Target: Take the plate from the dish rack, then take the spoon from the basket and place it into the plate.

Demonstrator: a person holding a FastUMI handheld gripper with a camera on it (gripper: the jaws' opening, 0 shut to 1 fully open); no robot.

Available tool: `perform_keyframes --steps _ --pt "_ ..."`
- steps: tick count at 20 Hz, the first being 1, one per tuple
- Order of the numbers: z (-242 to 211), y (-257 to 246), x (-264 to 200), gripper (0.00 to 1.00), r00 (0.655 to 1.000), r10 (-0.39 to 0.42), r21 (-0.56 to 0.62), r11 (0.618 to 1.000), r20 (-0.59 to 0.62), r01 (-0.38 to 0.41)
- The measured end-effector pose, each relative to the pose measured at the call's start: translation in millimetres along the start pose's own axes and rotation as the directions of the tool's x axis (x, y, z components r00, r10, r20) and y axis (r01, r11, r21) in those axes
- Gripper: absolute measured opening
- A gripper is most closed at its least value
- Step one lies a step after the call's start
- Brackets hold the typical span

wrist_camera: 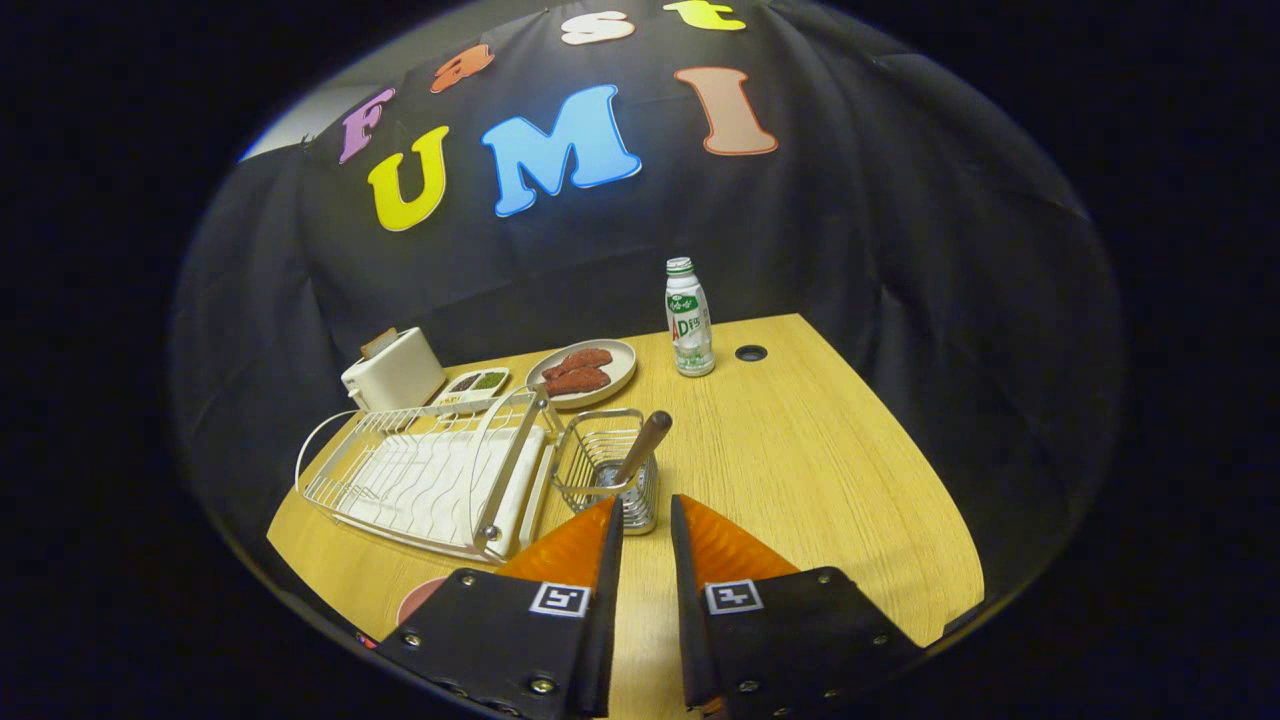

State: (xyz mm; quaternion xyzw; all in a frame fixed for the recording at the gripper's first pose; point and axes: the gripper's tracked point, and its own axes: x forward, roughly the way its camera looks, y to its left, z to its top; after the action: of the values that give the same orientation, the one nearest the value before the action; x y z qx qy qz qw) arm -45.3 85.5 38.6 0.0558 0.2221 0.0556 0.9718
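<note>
The tool (645,505) hangs above the near part of the pale wooden tabletop (800,470), its two fingers (570,545) parted by a narrow gap with bare wood showing between them and nothing held. Just ahead of the fingertips, at about 12 o'clock, stands a small square wire basket (605,470) of shiny metal. A spoon with a brown wooden handle (640,448) leans in it, bowl end down, handle tilted up toward 1 o'clock; the bowl itself is hard to make out behind the wires.

Touching or just beside the basket, at 10 o'clock from the tool, sits a white wire dish rack (430,475) with a ridged white drain tray beneath it and a hooped handle arching over its near end. No plate can be made out standing in its slots. At 8 o'clock, just beside the left finger and partly hidden by the tool's body, a rounded reddish-pink rim (420,597) lies on the tabletop; whether this is the plate cannot be told.

Beyond the rack, at 11 o'clock, stands a cream-white boxy toaster (395,372) with something tan poking from its top. Next to it lies a small white rectangular dish (478,383) with dark and green fillings, then a round beige plate (590,372) carrying two reddish-brown pieces of food. Farther off, at 12 to 1 o'clock, an upright clear plastic bottle (689,318) with a green cap and white-green label stands near a dark round hole (750,353) in the tabletop.
</note>
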Motion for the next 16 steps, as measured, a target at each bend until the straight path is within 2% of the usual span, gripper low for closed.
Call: perform_keyframes --steps 1,2,6,7,16 --pt "3.4 -1.5 2.2 0.38 1.000 -0.002 -0.005 1.000 0.023 0.002" --pt "6.8 -1.9 6.4 0.42 0.999 0.004 -0.005 1.000 0.041 -0.004" --pt "14.7 -2.5 24.8 0.42 0.996 0.025 0.007 1.000 0.090 -0.026" --pt "15.6 -0.4 28.0 0.45 0.995 0.036 0.017 0.999 0.096 -0.038" --pt "29.7 10.1 55.0 0.45 0.982 0.087 0.043 0.994 0.169 -0.096"
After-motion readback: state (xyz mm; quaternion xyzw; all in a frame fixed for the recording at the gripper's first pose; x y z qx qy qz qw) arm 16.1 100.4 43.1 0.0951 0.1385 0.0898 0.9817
